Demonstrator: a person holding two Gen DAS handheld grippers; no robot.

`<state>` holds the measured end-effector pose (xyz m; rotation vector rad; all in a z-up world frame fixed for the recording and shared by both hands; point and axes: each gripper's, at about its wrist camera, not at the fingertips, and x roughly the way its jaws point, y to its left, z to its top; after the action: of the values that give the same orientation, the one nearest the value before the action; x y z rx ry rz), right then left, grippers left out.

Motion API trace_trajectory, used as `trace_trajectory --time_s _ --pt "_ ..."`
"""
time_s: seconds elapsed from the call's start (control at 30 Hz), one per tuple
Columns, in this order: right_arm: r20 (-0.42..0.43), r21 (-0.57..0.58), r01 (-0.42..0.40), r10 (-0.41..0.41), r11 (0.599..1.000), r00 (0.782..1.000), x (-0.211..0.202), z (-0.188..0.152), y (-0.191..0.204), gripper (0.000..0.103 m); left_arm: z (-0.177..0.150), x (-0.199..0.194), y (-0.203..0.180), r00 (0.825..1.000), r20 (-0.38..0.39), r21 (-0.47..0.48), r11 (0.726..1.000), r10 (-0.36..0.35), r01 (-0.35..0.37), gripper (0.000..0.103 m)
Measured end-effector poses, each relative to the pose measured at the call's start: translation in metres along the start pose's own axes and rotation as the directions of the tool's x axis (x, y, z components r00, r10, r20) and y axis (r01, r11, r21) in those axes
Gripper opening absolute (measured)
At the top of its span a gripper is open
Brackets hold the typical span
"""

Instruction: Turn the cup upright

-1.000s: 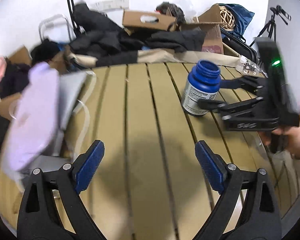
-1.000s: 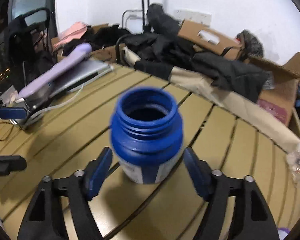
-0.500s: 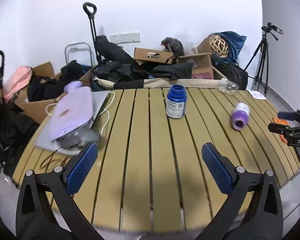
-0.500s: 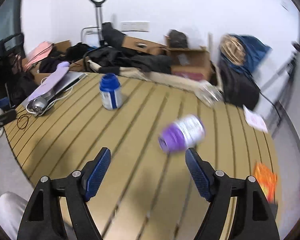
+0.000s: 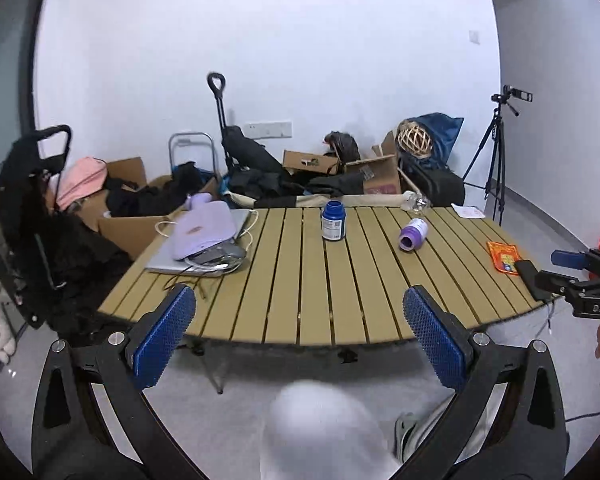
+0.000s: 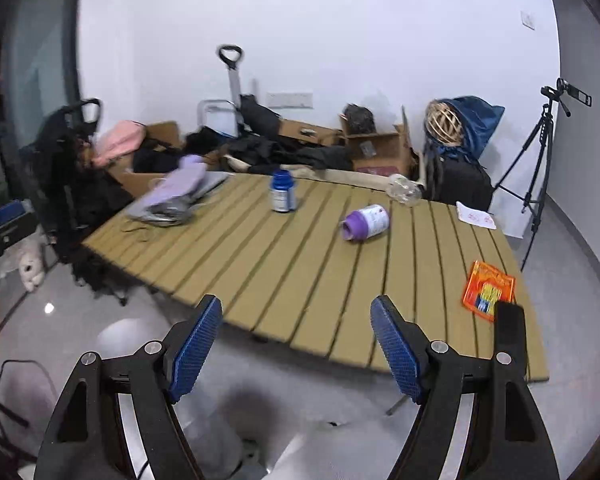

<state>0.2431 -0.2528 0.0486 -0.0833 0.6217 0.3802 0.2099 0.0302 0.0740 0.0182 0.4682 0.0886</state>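
A blue open-topped bottle (image 5: 333,222) stands upright on the slatted wooden table (image 5: 300,280); it also shows in the right wrist view (image 6: 283,197). A purple and white bottle (image 5: 413,233) lies on its side to its right, mouth toward me, and shows in the right wrist view (image 6: 365,223). My left gripper (image 5: 300,336) is open and empty, off the table's near edge. My right gripper (image 6: 296,348) is open and empty, off the near right edge; it shows at the far right of the left wrist view (image 5: 580,280).
A lilac pouch on a laptop (image 5: 204,236) with cables lies at the table's left. An orange packet (image 6: 487,290) and a black phone (image 6: 508,320) lie at the right edge. A clear glass (image 6: 403,193) lies at the back. Boxes, clothes and a tripod (image 5: 496,152) stand behind.
Both grippers have pulled far back from the table. One second ago the right gripper's fingers stood around the upright blue bottle; now it stands free and far off.
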Motion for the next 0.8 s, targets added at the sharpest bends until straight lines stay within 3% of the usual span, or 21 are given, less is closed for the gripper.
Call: trace_trajectory --time_s 0.23,0.37,0.47,0.5,0.57,0.7,0.8 --pt "0.099 -0.04 -0.06 0.064 0.997 0.993 -0.087 -0.068 0.062 0.082 -0.068 -0.083 -0.006 0.996 0.085 0.01 1.0 0.001 -0.001 0.103" --pt "0.165 -0.034 -0.037 0.042 0.999 0.985 -0.126 -0.121 0.094 0.082 -0.113 -0.127 -0.008 0.99 0.137 -0.006 0.999 -0.034 0.035 0.103" --pt "0.246 -0.006 0.001 0.0 1.0 0.969 -0.146 -0.144 0.109 0.082 -0.141 -0.156 -0.006 0.976 0.214 -0.035 0.999 0.045 -0.038 0.103" --pt "0.276 0.003 0.004 -0.005 1.0 0.961 -0.152 -0.15 0.114 0.082 -0.15 -0.163 -0.005 0.972 0.23 -0.063 0.998 0.046 -0.033 0.103" --pt "0.302 -0.019 0.003 0.003 1.0 0.953 -0.155 -0.153 0.118 0.082 -0.154 -0.169 -0.005 0.971 0.238 -0.064 0.998 0.001 0.015 0.103" --pt "0.299 -0.061 0.022 -0.003 0.998 0.954 -0.151 -0.151 0.13 0.082 -0.15 -0.177 -0.005 0.958 0.287 -0.081 0.997 0.007 0.016 0.103" --pt "0.288 -0.07 -0.003 0.023 0.998 0.957 -0.148 -0.154 0.135 0.082 -0.15 -0.176 -0.004 0.961 0.277 -0.083 0.996 -0.013 0.038 0.103"
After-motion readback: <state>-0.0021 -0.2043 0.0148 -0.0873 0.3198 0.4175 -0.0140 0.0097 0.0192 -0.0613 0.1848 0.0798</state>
